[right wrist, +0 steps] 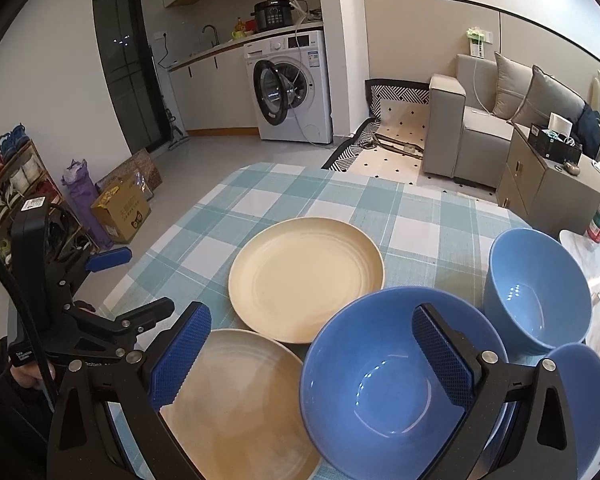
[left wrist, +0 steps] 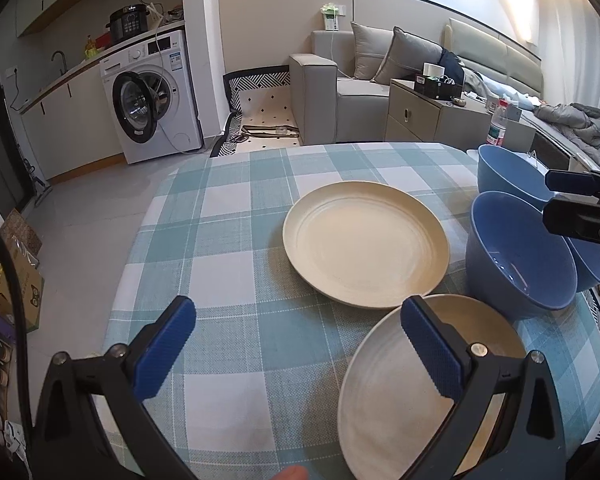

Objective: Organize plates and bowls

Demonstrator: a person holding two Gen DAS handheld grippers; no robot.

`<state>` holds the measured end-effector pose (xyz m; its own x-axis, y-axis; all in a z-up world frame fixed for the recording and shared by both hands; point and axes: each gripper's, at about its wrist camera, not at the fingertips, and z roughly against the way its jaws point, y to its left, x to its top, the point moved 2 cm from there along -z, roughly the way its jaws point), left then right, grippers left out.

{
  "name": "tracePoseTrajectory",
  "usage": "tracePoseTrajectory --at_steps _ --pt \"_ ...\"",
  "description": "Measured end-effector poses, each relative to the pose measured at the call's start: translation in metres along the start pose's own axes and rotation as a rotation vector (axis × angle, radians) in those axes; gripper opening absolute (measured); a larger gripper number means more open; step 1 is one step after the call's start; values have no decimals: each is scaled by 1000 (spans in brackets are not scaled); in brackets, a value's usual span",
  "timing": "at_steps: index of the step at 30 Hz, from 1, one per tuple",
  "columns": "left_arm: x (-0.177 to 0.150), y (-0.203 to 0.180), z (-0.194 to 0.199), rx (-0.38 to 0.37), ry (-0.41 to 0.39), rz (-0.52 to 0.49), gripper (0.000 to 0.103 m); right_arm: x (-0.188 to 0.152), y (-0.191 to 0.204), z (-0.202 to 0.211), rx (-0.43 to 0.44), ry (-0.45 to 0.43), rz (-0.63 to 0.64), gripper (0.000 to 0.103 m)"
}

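Fingers of both grippers are spread wide and hold nothing. Left gripper [left wrist: 298, 354] hovers over the checked tablecloth [left wrist: 228, 216] beside the near cream plate [left wrist: 384, 396]; right gripper [right wrist: 312, 354] hovers above the near blue bowl [right wrist: 376, 392]. Far cream plate [right wrist: 304, 280] lies centrally; two more blue bowls [right wrist: 536, 284] stand to the right.

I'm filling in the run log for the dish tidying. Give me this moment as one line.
left gripper: open, empty | right gripper: open, empty | plates: two, unstacked | blue bowls: three, unstacked
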<state>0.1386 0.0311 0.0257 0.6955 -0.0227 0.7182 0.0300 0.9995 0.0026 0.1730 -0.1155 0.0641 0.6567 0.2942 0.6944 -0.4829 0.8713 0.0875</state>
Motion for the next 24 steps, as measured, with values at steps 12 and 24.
tracePoseTrajectory --at_steps 12,24 --pt "6 15 -17 8 21 45 103 22 -19 -39 -16 63 27 102" --pt "15 19 -29 14 20 50 103 31 -27 -63 -31 101 83 103"
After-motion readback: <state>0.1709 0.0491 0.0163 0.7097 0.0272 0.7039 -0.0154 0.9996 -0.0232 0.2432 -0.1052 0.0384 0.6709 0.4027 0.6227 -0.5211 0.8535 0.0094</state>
